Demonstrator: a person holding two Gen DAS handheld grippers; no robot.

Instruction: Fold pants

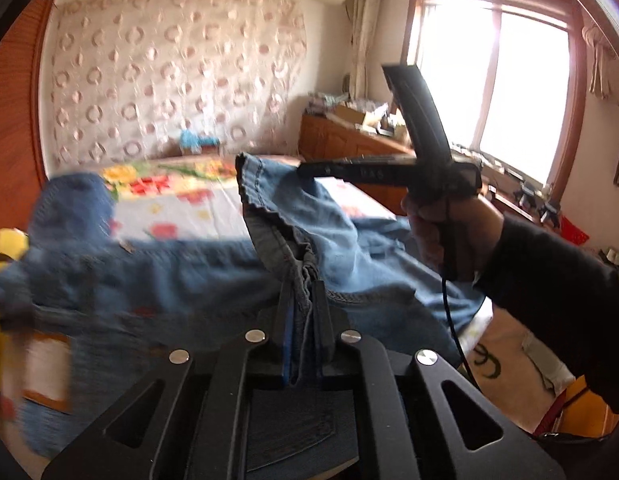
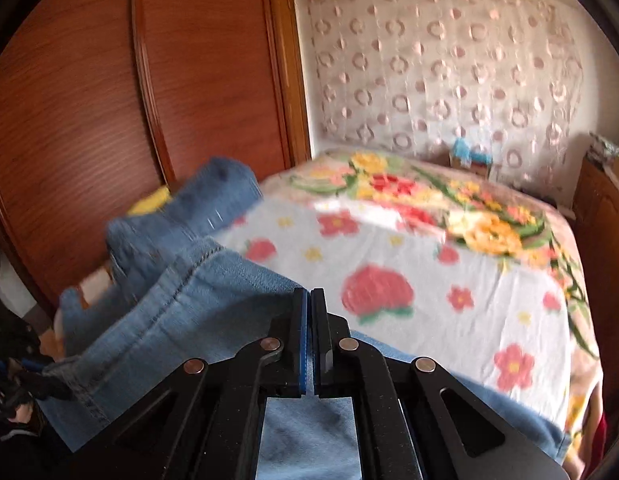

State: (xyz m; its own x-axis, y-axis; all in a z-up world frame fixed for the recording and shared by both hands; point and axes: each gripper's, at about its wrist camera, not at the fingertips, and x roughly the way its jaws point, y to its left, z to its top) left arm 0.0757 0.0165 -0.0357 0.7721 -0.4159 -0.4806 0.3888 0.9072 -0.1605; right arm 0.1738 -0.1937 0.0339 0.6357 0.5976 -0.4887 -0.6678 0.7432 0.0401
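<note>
Progress looks early; faded blue denim pants (image 1: 181,272) hang lifted over the floral bedspread (image 2: 429,280), left gripper (image 1: 303,300) and right gripper (image 2: 308,312) both clamped on denim; no fold yet.

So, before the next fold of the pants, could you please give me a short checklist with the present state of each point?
1. Left hand-held gripper shut on the pants: ok, bunched denim sits between its fingers.
2. Right hand-held gripper shut on the pants: ok; the left wrist view shows its tip pinching a hem.
3. Fabric lifted off the bed: ok near both grips; the far end, cannot tell.
4. Pants flat and untwisted: not ok; they hang in folds.
5. Bedspread free where the fold will land: ok in the right wrist view.
6. Picture sharp enough to judge seams: not ok, blurred.
</note>
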